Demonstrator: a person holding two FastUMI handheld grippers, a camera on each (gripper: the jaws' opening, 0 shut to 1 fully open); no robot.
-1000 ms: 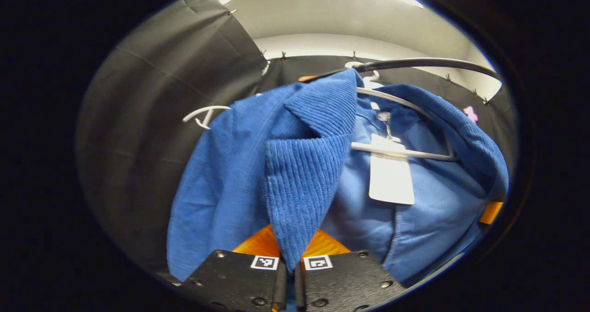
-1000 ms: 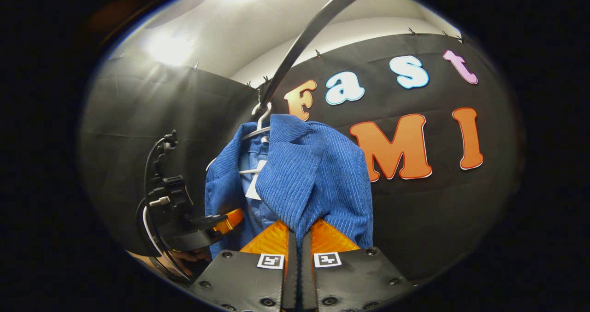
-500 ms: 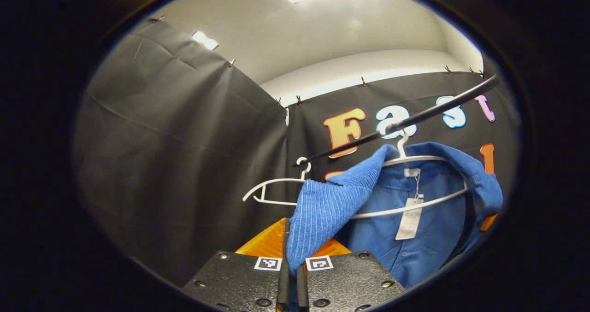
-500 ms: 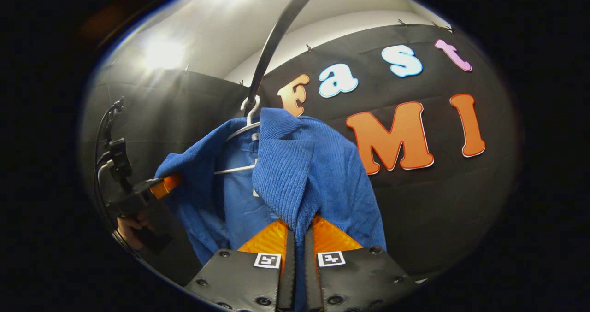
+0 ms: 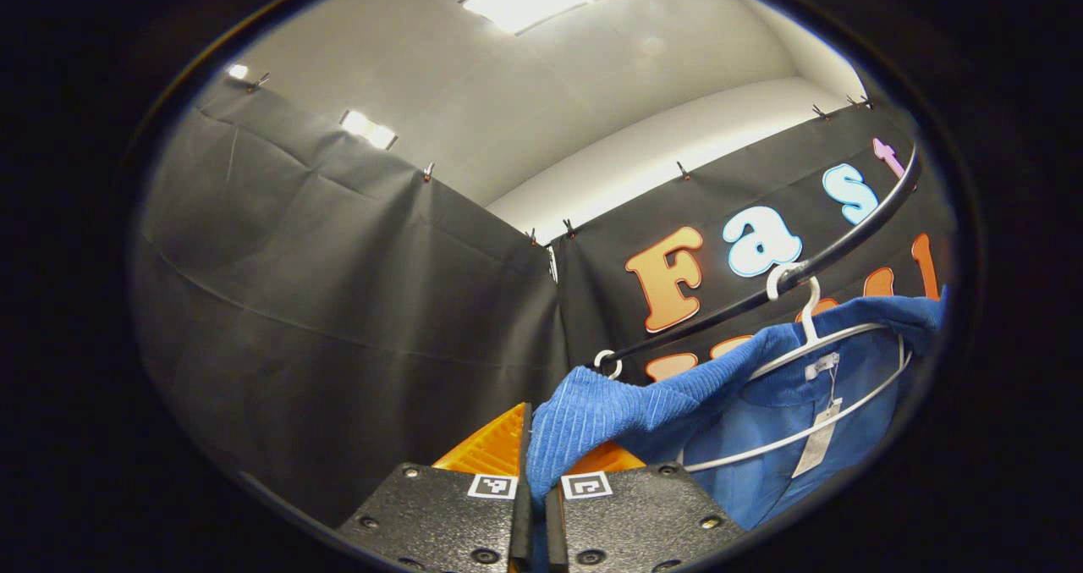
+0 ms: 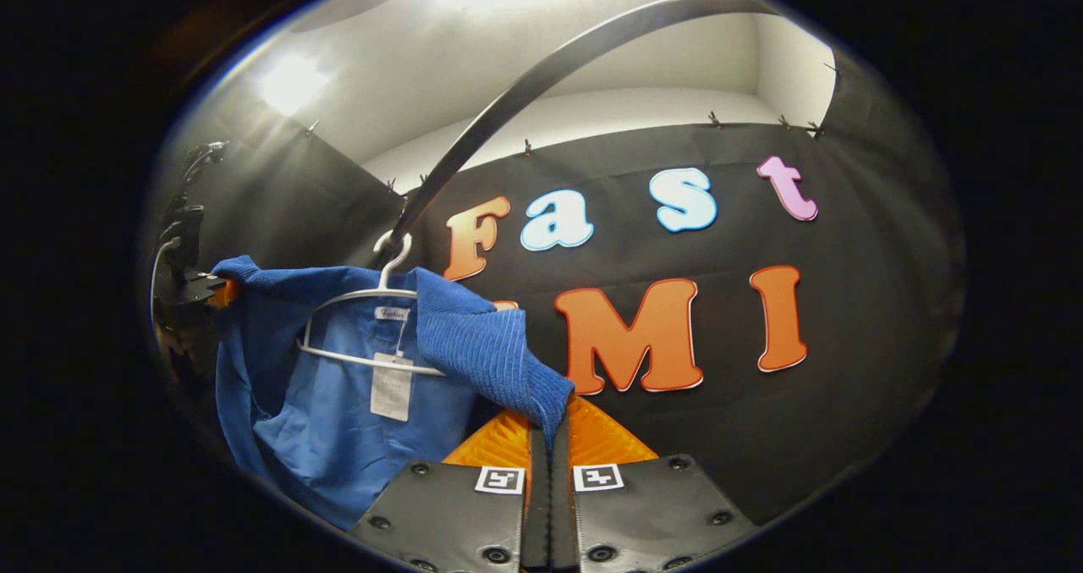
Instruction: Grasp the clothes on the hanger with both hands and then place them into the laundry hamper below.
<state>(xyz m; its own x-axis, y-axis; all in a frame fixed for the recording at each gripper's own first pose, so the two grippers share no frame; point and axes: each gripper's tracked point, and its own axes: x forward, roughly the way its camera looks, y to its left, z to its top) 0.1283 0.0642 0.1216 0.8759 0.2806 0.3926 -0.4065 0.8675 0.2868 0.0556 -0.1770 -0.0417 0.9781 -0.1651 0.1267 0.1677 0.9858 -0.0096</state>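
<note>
Black cloth walls surround us, with open room at left in the left gripper view. The blue jacket [image 5: 761, 387] hangs on a white hanger [image 6: 372, 302] from the rail [image 6: 541, 74], stretched between our left gripper [image 5: 535, 463] and right gripper [image 6: 548, 438], each clamped on a front edge.

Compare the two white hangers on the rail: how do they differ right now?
The near hanger sits inside the blue jacket, whose two front edges the left gripper and right gripper have pulled apart; the far hanger shows no more than its hook above the cloth. The near one looks larger, being closer. Both are white and hook over the same dark rail.
</note>
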